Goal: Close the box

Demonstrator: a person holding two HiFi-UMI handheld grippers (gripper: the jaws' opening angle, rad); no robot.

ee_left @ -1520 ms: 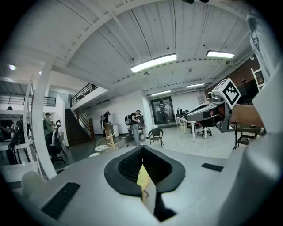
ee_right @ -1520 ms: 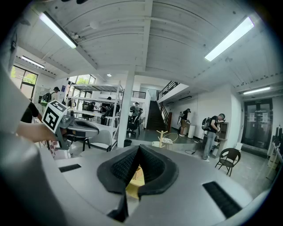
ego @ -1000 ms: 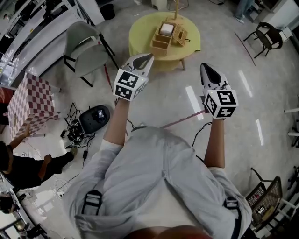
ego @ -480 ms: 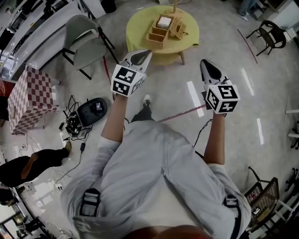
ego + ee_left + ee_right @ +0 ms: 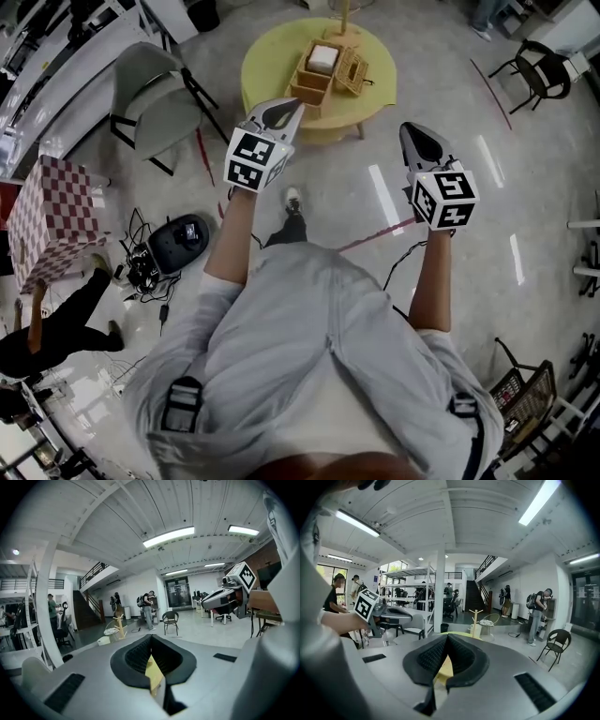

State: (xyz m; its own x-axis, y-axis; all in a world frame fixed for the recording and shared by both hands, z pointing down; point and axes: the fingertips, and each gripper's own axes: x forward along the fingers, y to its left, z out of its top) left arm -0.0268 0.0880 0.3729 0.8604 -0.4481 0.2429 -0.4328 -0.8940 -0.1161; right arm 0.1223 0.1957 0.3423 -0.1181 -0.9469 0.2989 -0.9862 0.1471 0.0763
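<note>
Wooden box (image 5: 322, 67) stands open on the yellow table (image 5: 272, 56), upper centre. A shoe (image 5: 293, 200) has come into view: the approach continues. Left gripper (image 5: 299, 104) and right gripper (image 5: 406, 130) have jaws pressed together, empty, well short of it.

Head view: table (image 5: 375, 94) straight ahead, top centre. Box (image 5: 311, 82) sits on it, left of the table's middle. Lid (image 5: 352, 69) is on the box's right side, touching it. Left gripper (image 5: 298, 111) is in front of the box, tip over the table's near-left edge. Right gripper (image 5: 409, 133) is right of that, over floor (image 5: 375, 202), just clear of the table's near-right edge. Folding chair (image 5: 150, 108) is left of the table, apart from it. Cube stand (image 5: 52, 220) is further left and nearer. Floor unit (image 5: 183, 239) with cable tangle lies between stand and wearer's legs. Second person (image 5: 52, 323) is lower left, in front of the stand. Armchair (image 5: 539, 70) is far right, well apart from the table. Wire basket (image 5: 530, 403) is lower right.
</note>
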